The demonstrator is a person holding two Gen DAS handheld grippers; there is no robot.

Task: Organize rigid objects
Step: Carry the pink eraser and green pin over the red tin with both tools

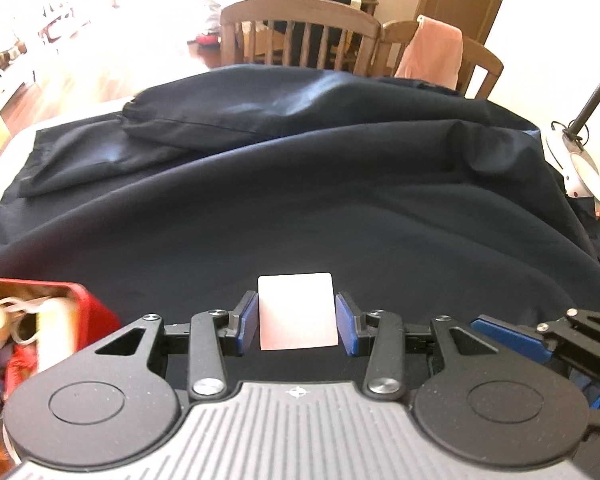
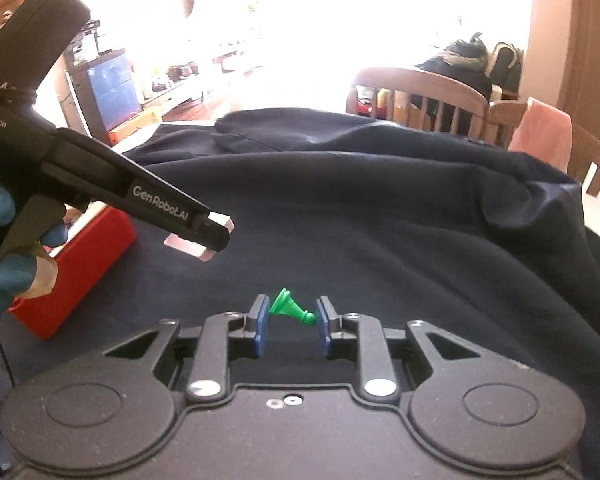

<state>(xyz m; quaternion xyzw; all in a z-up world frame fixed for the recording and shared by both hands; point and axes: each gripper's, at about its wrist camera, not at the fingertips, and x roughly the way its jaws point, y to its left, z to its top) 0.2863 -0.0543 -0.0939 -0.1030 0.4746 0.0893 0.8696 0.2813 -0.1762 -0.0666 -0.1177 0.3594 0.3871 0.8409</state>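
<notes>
Each camera sits just behind its own jaws and looks forward along them, low and close over the surface under a dark cloth [image 1: 300, 208].

The left wrist view faces straight across to the wooden chairs [image 1: 300, 32] at top centre; the red box [image 1: 92, 312] lies at its lower left edge.

The right wrist view is angled leftward, with the same chairs pushed to its upper right and the same box at its left. It also takes in the left gripper [image 2: 216, 238] at its left.
</notes>
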